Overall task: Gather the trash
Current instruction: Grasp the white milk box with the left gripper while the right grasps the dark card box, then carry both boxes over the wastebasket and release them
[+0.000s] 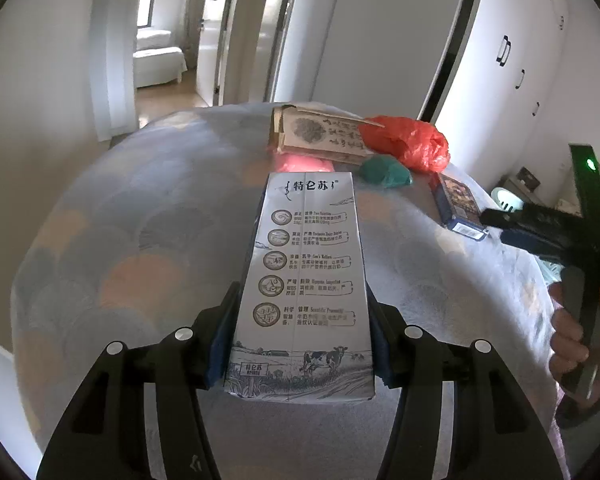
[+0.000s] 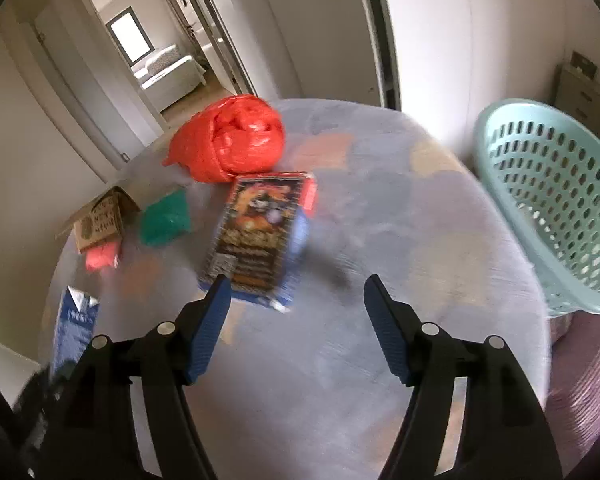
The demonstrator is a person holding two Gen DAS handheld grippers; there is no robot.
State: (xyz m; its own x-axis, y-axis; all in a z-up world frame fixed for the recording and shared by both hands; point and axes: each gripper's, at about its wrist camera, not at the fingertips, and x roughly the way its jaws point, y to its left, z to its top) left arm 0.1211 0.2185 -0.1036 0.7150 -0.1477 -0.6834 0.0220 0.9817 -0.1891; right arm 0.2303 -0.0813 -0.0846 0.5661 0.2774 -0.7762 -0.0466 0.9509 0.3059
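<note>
My left gripper (image 1: pixel 300 344) is shut on a white and blue milk carton (image 1: pixel 304 280) and holds it over the patterned table (image 1: pixel 120 240). The carton also shows at the left edge of the right wrist view (image 2: pixel 74 328). My right gripper (image 2: pixel 298 304) is open and empty, just in front of a dark blue snack box (image 2: pixel 260 236) lying on the table; the box also shows in the left wrist view (image 1: pixel 456 204). A crumpled red plastic bag (image 2: pixel 228 140), a green wad (image 2: pixel 166 220), a pink wad (image 2: pixel 102 258) and a brown cardboard box (image 2: pixel 100 218) lie farther back.
A mint green perforated basket (image 2: pixel 552 200) stands off the table's right edge. The right gripper and the hand holding it show at the right of the left wrist view (image 1: pixel 560 240). White cabinets (image 1: pixel 520 60) and an open doorway (image 1: pixel 160 40) lie behind the table.
</note>
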